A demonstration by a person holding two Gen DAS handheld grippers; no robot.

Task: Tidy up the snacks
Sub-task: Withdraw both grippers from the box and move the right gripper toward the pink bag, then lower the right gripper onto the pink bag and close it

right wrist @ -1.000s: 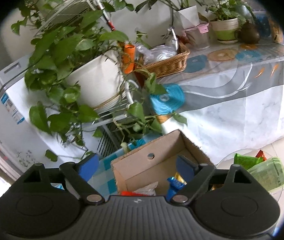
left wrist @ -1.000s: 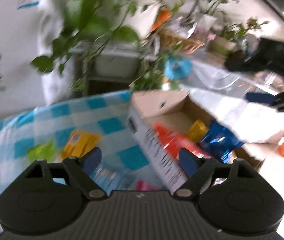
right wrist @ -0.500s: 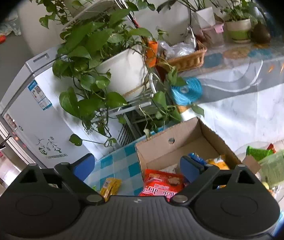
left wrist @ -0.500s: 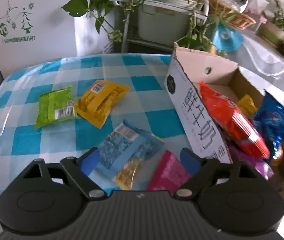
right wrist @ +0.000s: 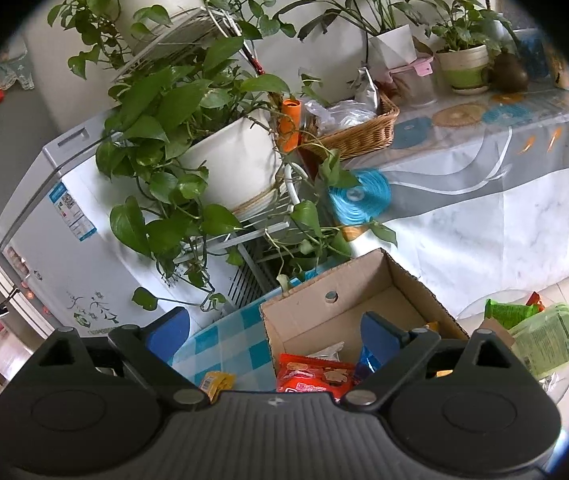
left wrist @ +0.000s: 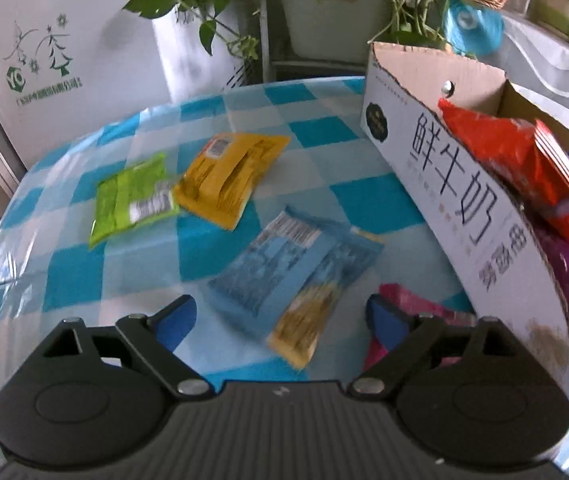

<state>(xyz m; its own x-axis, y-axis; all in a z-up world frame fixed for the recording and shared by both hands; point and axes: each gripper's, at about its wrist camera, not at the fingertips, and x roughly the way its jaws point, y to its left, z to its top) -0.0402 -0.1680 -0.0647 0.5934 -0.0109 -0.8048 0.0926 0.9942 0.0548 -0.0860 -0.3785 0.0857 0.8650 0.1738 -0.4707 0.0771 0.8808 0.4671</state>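
Only the left wrist view shows the pale blue snack packet (left wrist: 296,268) beside the cardboard box (left wrist: 460,184), under the left gripper (left wrist: 280,316), whose empty jaws are opening; the right gripper (right wrist: 272,332) gapes wide, empty.

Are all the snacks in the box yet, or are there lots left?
Some are in: the cardboard box already holds a red bag and blue and purple ones. Nothing is held; the left gripper is opening above the light blue packet, and the right gripper is open. Left on the table: the green packet, yellow packet, light blue one and a pink packet.
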